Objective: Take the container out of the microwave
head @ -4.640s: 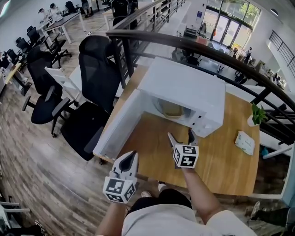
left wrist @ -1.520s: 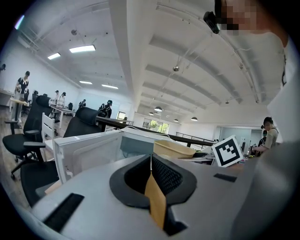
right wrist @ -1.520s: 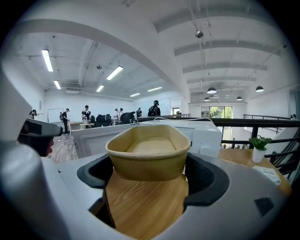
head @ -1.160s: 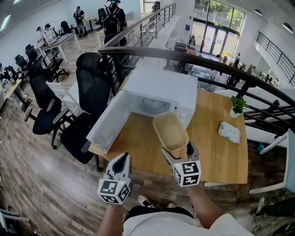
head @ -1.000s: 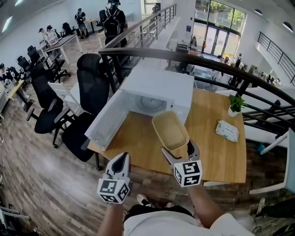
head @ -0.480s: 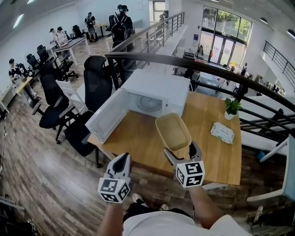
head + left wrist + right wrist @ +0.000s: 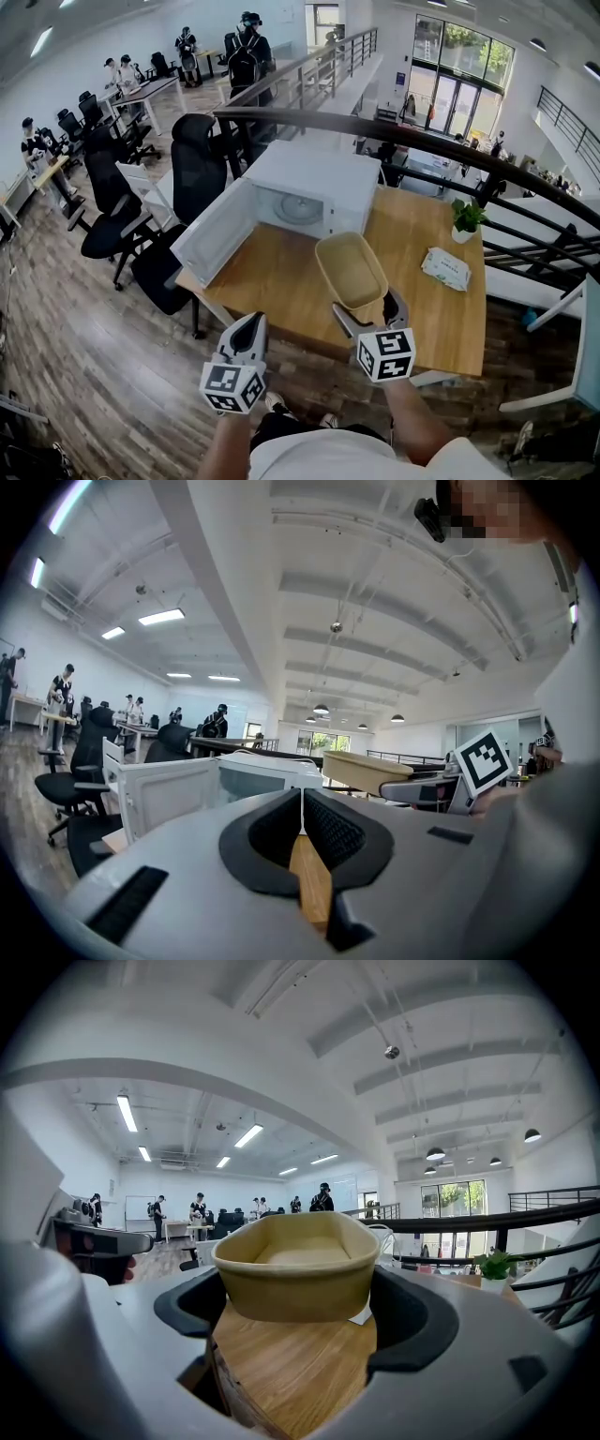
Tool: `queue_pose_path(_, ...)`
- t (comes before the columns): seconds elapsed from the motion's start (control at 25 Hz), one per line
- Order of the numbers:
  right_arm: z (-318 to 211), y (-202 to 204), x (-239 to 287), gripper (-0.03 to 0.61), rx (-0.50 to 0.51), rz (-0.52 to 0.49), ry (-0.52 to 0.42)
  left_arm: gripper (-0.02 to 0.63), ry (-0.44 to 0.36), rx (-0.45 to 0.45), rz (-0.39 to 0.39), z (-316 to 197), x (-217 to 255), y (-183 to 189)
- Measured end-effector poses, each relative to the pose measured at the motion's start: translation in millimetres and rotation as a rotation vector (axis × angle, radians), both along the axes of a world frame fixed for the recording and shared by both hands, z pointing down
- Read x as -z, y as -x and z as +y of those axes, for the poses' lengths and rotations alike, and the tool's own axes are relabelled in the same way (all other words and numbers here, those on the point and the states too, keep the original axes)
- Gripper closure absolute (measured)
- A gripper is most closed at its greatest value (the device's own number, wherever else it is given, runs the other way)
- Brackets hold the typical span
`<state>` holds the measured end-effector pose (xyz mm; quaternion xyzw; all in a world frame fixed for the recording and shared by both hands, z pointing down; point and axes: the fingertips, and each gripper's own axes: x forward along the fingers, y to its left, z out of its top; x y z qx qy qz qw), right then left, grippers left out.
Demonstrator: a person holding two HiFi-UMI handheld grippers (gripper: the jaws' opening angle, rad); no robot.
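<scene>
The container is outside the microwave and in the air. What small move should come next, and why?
Probably lower the right hand-held gripper a little and set the container on the wooden table. The container is held by its near end, clear of the open microwave, with bare wood showing below it.

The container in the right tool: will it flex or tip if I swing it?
The container looks thin-walled and empty, so it is probably light, and its walls may flex under squeeze. The right tool grips only its near end, most of it overhanging, so it could droop or twist if swung fast.
</scene>
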<state>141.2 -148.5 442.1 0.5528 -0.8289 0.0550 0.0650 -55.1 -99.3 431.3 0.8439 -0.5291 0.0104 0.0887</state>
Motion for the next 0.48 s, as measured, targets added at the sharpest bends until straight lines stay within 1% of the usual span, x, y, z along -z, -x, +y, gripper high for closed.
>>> queue_pose_path(0.48, 13.1, -8.7, -0.5, 0.081, 0.009, 0.008, 0.0, 0.577, 0.003, -0.017, 0.016, 11.4, -1.4, -14.2)
